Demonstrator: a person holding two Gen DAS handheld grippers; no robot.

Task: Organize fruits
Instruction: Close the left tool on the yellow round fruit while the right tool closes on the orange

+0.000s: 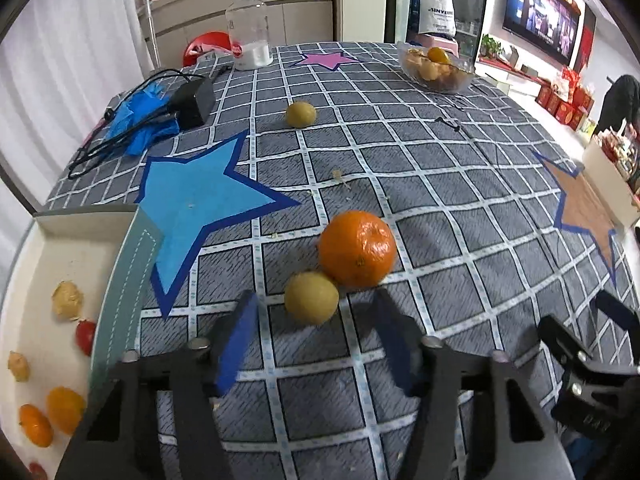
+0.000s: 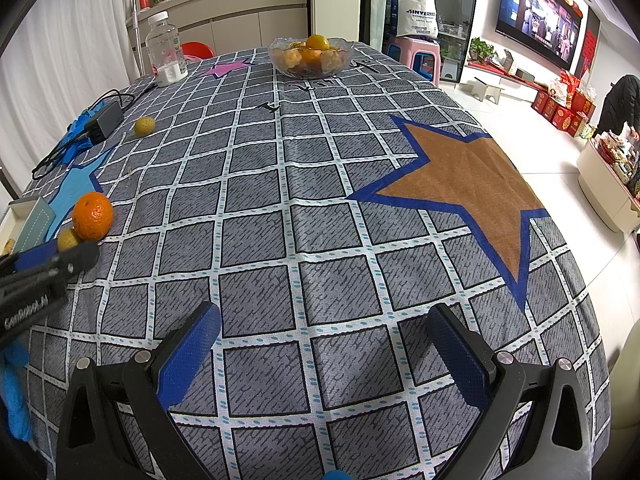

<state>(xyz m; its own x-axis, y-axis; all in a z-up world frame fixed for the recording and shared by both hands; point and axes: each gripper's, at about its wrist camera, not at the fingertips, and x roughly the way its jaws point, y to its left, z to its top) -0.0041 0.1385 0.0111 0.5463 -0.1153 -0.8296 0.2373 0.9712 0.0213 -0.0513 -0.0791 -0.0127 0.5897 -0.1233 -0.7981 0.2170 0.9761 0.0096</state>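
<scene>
My left gripper (image 1: 315,295) is low over the checked tablecloth. A small yellow-green fruit (image 1: 311,298) lies between its blue fingertips, with a gap on each side, so the pads do not press it. A large orange mandarin (image 1: 357,249) touches that fruit just beyond. A second yellow-green fruit (image 1: 300,114) lies farther back. The white tray (image 1: 60,240) at the left holds several small fruits. A glass bowl (image 2: 344,60) of oranges stands at the far edge. My right gripper (image 2: 324,312) is open over bare cloth.
A clear bottle (image 1: 248,28), a black adapter (image 1: 192,100) with cable and a blue cloth (image 1: 140,124) sit at the back left. Blue (image 1: 200,204), brown (image 2: 468,184) and pink (image 1: 324,59) stars mark the cloth. A person (image 2: 620,100) bends far right.
</scene>
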